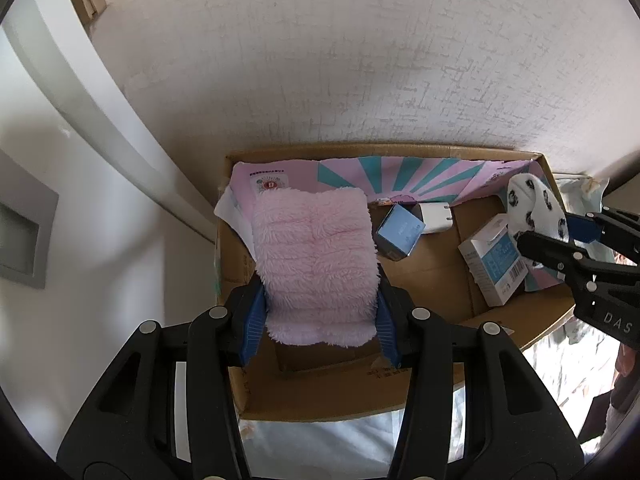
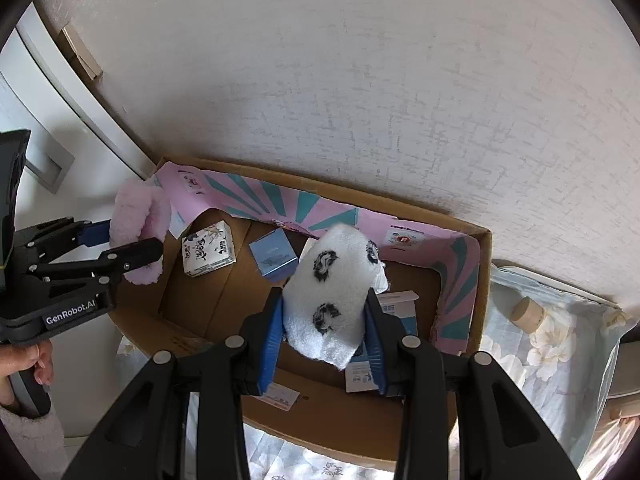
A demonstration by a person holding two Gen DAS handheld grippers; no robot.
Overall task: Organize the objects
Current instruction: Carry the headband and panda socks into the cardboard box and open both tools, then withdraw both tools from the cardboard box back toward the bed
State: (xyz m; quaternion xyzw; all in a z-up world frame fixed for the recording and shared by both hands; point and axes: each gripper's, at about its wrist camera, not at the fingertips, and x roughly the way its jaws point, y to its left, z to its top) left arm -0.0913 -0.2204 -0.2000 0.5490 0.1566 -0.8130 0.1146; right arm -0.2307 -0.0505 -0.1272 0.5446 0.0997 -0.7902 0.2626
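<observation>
The left gripper (image 1: 320, 320) pinches a pink fluffy cloth (image 1: 316, 264) between its blue pads, holding it over the left end of an open cardboard box (image 1: 352, 400). The right gripper (image 2: 326, 336) pinches a white sock (image 2: 332, 296) with black marks over the right part of the same box. On the box floor beyond lie a small blue box (image 1: 400, 232), a white charger (image 1: 436, 216), a white-and-blue carton (image 1: 494, 262) and a printed tissue pack (image 2: 208, 248). A pink-and-teal card (image 1: 404, 182) lines the far side. The box sits on a floral sheet (image 2: 560, 360) against a textured wall (image 1: 360, 60). A small tan jar (image 2: 528, 314) stands on the sheet to the right.
</observation>
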